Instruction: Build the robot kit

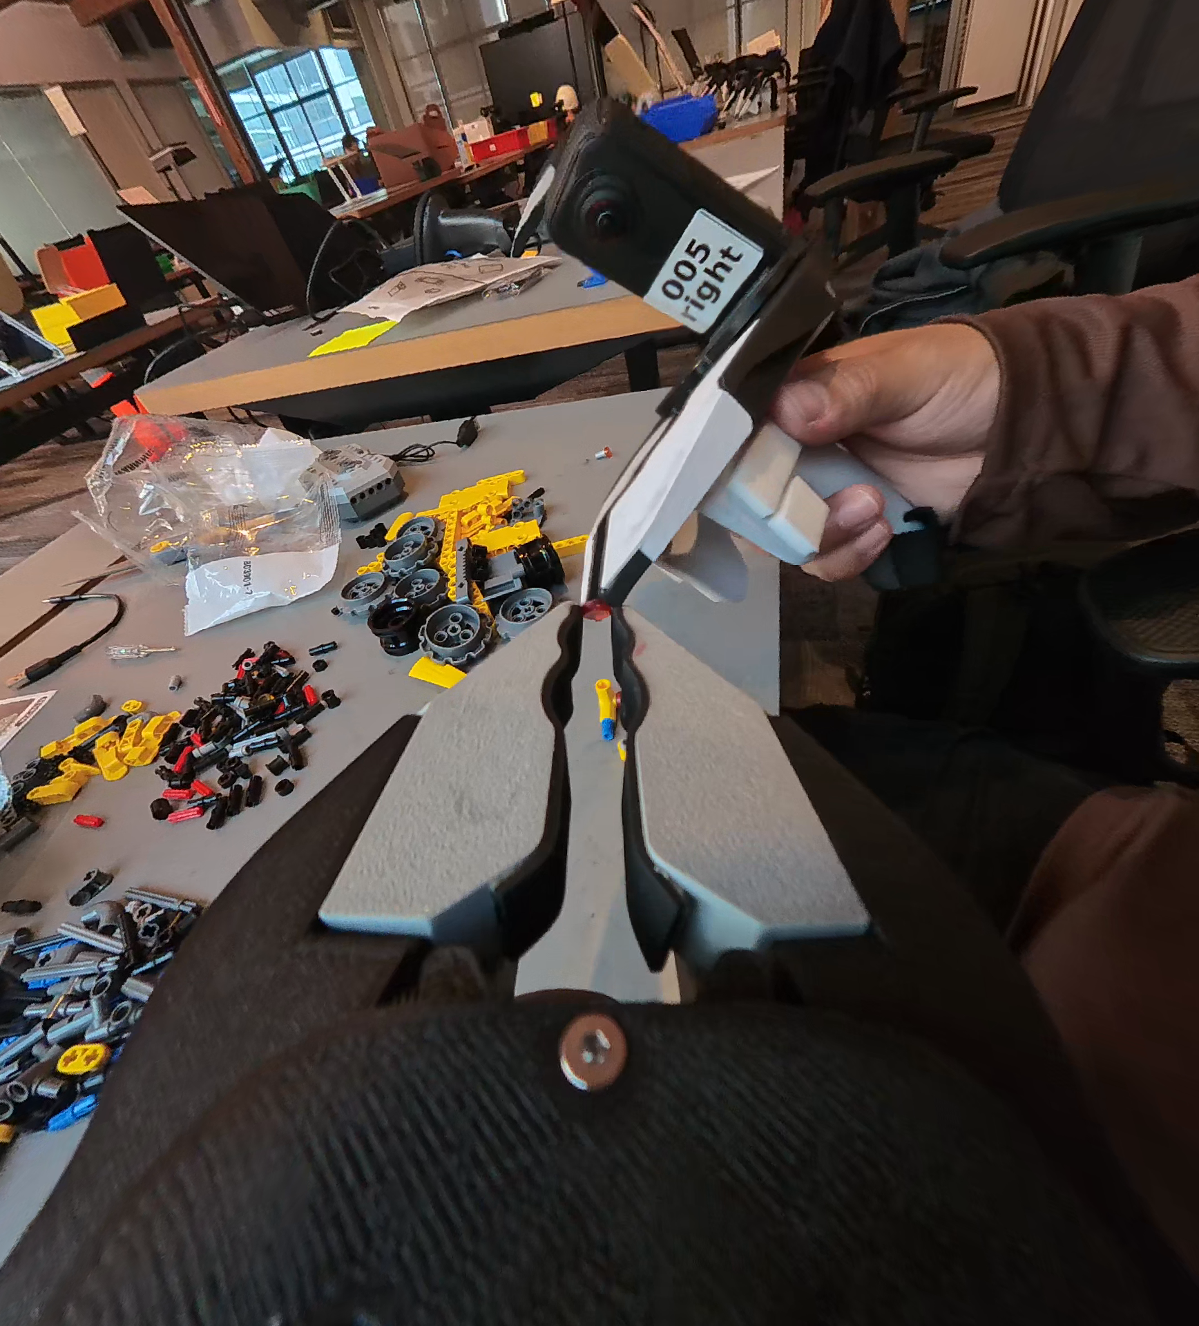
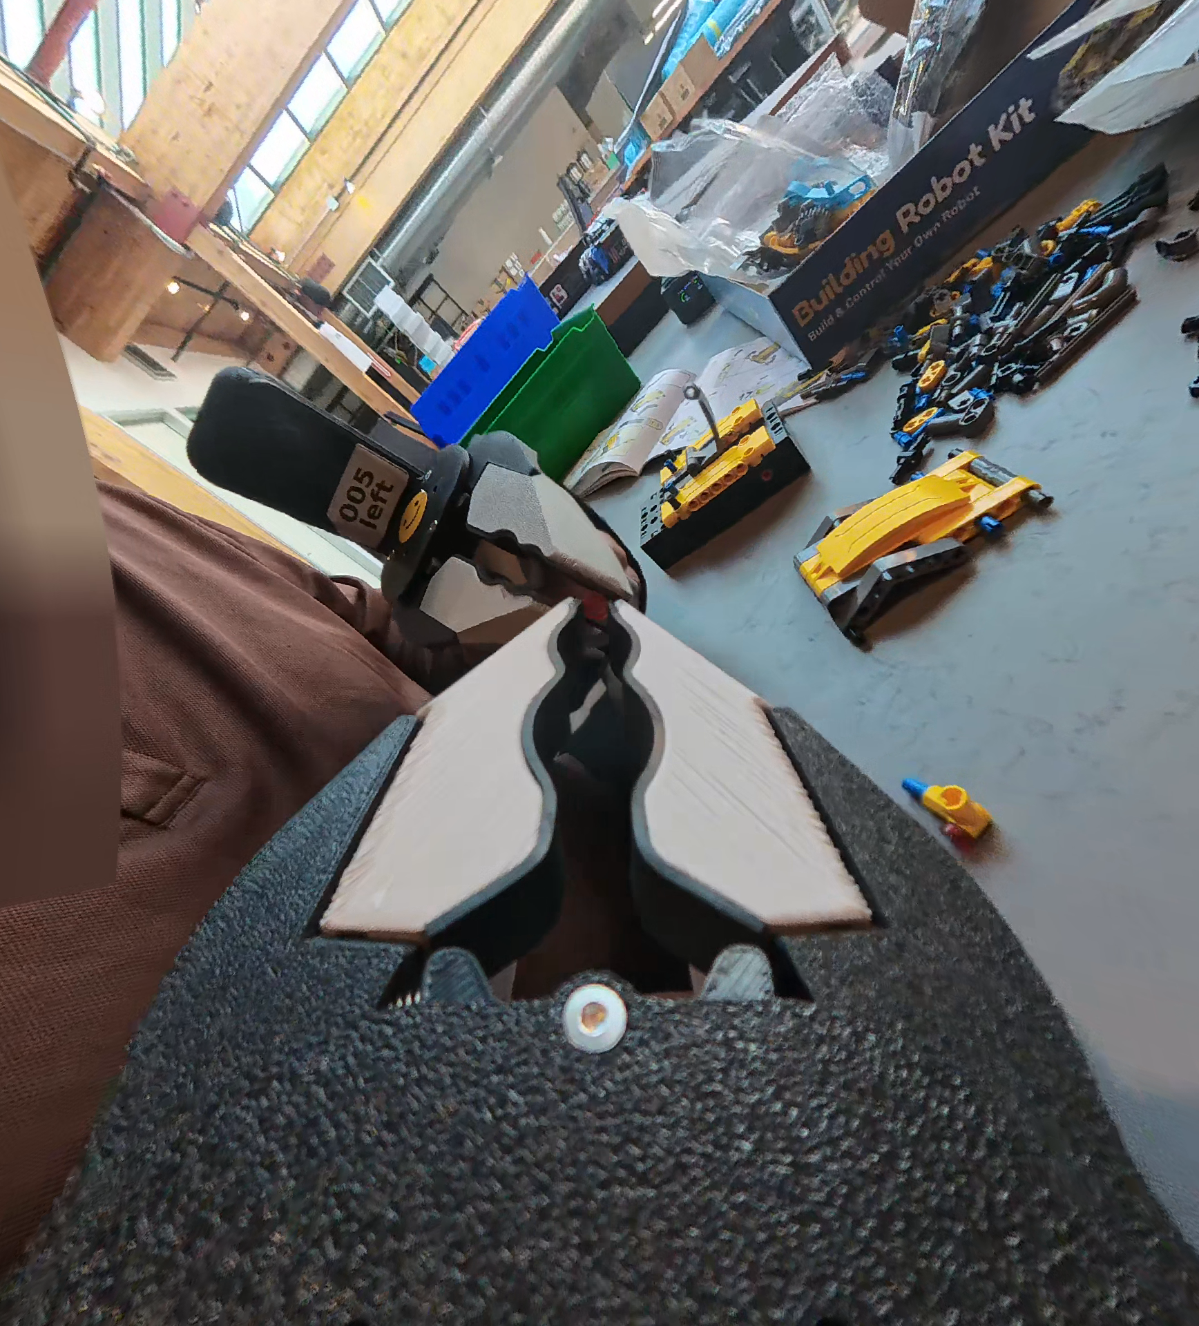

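Note:
My left gripper (image 1: 595, 616) and my right gripper (image 2: 594, 610) meet tip to tip above the grey table (image 1: 697, 646). A small red piece (image 1: 596, 610) sits pinched where the tips meet, and it also shows in the right wrist view (image 2: 595, 607). Both pairs of jaws are closed to a narrow slit on it. In the left wrist view the right gripper (image 1: 591, 594) comes down from the upper right, held by a hand (image 1: 891, 430). In the right wrist view the left gripper (image 2: 600, 585) points in from the left. Most of the red piece is hidden by the fingertips.
A small yellow, blue and red connector (image 1: 605, 707) lies on the table below the tips. Left are piles of black, red and yellow parts (image 1: 238, 725), a wheeled yellow assembly (image 1: 453, 567) and plastic bags (image 1: 216, 495). The right wrist view shows yellow assemblies (image 2: 919, 531), a kit box (image 2: 905, 237) and bins (image 2: 532, 380).

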`<state>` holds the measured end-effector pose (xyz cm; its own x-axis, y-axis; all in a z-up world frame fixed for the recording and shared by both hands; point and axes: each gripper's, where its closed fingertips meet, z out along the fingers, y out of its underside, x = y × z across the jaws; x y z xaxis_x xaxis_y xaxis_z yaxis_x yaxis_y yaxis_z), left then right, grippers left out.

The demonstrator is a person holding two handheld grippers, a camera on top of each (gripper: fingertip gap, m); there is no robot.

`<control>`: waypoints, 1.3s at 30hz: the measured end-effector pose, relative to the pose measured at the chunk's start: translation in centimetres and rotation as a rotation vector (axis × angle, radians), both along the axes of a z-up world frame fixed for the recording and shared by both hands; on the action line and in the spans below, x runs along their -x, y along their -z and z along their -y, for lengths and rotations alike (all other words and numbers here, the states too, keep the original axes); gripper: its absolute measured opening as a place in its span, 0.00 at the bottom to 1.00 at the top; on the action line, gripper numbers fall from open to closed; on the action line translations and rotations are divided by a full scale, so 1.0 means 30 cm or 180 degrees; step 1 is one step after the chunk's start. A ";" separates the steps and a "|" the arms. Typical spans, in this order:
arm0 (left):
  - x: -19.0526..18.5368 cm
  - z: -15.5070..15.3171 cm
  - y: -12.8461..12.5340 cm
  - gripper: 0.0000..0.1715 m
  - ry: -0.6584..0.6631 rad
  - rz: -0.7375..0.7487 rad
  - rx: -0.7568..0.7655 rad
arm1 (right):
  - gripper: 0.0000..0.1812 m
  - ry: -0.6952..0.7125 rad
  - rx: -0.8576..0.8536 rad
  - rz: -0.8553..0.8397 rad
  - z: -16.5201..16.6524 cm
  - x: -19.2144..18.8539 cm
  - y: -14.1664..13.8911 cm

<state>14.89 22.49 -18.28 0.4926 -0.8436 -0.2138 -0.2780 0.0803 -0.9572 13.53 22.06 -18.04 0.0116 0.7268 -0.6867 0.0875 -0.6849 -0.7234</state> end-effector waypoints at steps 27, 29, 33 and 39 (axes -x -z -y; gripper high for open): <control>0.078 0.020 0.324 0.02 0.0171 -0.1755 0.0829 | 0.12 0.0238 -0.0729 0.1805 -0.027 0.054 0.309; 0.081 0.023 0.326 0.02 0.0187 -0.1781 0.0847 | 0.13 0.0229 -0.0745 0.1837 -0.025 0.056 0.313; 0.084 0.029 0.329 0.02 0.0231 -0.1726 0.0975 | 0.12 0.0231 -0.0703 0.1846 -0.025 0.052 0.319; 0.083 0.030 0.329 0.02 0.0269 -0.1680 0.1090 | 0.10 0.0280 -0.0771 0.1917 -0.036 0.041 0.325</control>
